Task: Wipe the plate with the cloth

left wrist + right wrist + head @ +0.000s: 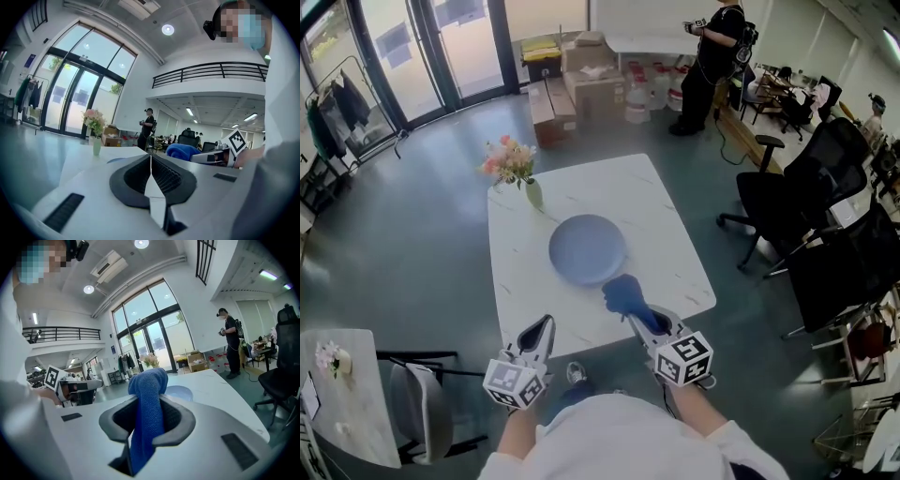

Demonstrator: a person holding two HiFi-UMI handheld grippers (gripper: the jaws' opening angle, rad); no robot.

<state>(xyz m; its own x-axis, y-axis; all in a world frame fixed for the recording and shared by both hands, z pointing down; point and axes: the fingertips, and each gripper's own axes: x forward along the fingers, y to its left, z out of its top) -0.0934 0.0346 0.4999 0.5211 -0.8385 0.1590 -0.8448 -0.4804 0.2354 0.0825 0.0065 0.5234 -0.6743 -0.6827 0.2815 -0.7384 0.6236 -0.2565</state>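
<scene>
White marble table (675, 267) carries the blue plate (587, 248); just beside the plate's near edge the right gripper (642, 322) pinches the blue cloth (623, 295), the left gripper (545, 328) is closed and empty; unsteadied, the plate might slide toward the flower vase (532, 194).

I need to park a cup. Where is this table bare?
Bare marble lies right of the plate to the table edge, and beyond the plate. The vase takes the far left corner; cloth, left claw and right claw crowd the near edge.
</scene>
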